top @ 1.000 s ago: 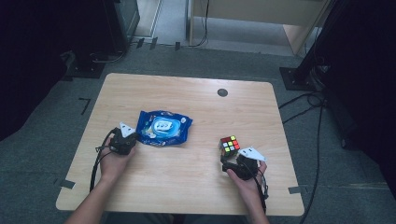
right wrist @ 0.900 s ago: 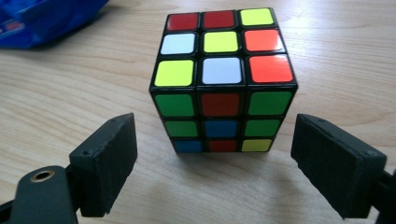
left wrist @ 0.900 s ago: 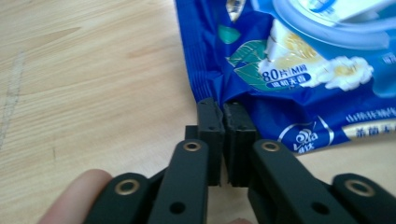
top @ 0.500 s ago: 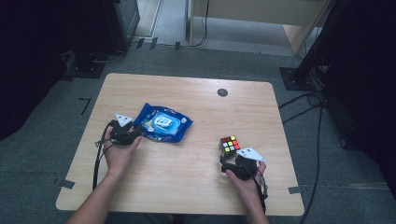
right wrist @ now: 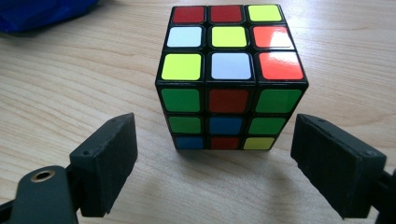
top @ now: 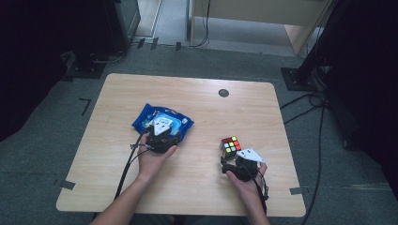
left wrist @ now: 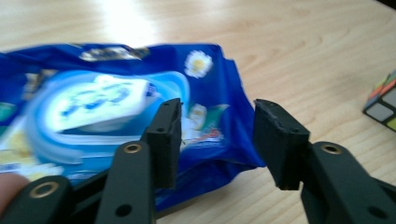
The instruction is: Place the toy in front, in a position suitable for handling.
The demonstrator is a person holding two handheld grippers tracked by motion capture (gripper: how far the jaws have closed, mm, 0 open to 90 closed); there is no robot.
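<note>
While your left gripper (left wrist: 217,135), jaws just opened and gripping nothing, hangs over the soft, crinkly wipes pack (left wrist: 116,112) on the surface (top: 206,112), pinch its stiffer sealed edge; your right gripper (right wrist: 215,163) waits open before the rigid cube (right wrist: 229,74).

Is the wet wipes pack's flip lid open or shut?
Shut: the white flip lid lies flat on the blue wet wipes pack, no gap showing, though blurred.

Blue wipes pack (left wrist: 116,112) blurred in left gripper view, print unreadable, left part cut by frame edge; near end hidden behind left tongs (left wrist: 217,135). In high view, left tongs cover pack's near edge. Cube (left wrist: 384,100) cut off at right edge. Cube's far faces hidden in right gripper view.
</note>
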